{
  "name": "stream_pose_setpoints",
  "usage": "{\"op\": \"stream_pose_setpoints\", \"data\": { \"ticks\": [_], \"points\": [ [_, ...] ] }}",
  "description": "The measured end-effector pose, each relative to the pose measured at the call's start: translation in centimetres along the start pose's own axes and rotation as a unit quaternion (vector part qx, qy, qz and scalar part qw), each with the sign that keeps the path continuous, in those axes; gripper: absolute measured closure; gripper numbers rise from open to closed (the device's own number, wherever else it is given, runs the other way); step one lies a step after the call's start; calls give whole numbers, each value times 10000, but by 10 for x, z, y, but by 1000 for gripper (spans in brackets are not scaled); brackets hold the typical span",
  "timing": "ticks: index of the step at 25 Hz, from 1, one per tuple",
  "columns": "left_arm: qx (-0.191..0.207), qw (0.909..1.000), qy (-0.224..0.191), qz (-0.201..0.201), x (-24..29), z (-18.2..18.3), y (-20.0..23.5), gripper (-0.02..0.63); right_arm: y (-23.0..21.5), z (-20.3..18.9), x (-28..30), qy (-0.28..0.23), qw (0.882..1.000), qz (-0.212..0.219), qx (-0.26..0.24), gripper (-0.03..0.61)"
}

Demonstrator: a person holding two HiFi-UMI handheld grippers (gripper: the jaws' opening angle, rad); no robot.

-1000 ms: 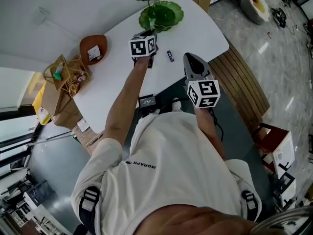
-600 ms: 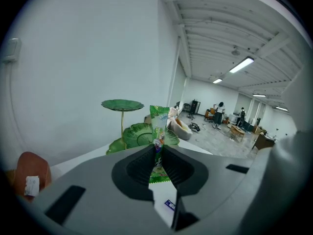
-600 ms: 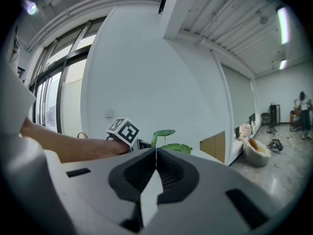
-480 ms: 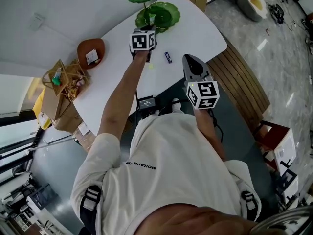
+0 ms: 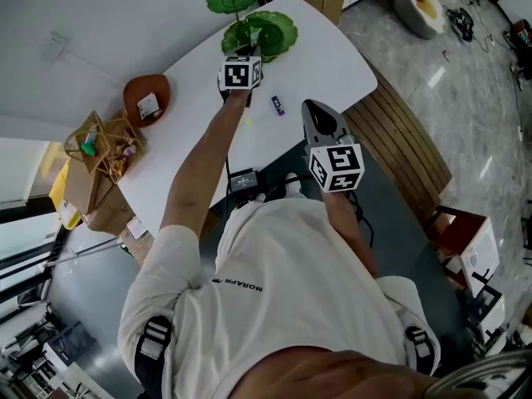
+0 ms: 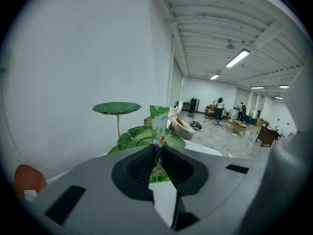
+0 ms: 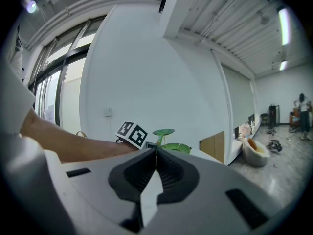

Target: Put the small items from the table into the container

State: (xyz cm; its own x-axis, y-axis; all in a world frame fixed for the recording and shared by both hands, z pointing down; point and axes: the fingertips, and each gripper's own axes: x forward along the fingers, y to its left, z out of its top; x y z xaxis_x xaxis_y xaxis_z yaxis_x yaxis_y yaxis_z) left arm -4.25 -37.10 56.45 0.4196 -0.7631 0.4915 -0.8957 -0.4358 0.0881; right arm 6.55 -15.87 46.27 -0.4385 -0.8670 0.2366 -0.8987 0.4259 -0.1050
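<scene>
One green sachet (image 6: 159, 124) — long axis upright

Table (image 5: 332, 56): plain white. Two-tier leaf dish (image 5: 270, 32): green, veined. Sachet (image 6: 159, 126): bright green, multi-coloured print mid-way. Bowl (image 5: 146, 98): rust-brown. Small packet (image 5: 277, 105): dark blue. Left gripper (image 6: 157, 155): grey, cube patterned in black-and-white squares.

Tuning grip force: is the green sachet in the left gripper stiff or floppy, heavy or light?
Likely light and fairly stiff: the green sachet stands upright from the left gripper, pinched only low down. Its film looks thin, so it may crumple or slip.
</scene>
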Motion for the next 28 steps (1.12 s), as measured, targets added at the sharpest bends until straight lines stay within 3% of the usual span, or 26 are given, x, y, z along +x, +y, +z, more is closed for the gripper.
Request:
{"op": "stream_pose_setpoints", "data": {
  "ticks": [14,28],
  "points": [
    [228,9996,166,20,28,-4,-4,565,-8,-5,9,113,9999,2,-48,565],
    [192,9995,232,54,40,-8,1,565,-13,-12,10,184,9998,41,60,565]
  ]
}}
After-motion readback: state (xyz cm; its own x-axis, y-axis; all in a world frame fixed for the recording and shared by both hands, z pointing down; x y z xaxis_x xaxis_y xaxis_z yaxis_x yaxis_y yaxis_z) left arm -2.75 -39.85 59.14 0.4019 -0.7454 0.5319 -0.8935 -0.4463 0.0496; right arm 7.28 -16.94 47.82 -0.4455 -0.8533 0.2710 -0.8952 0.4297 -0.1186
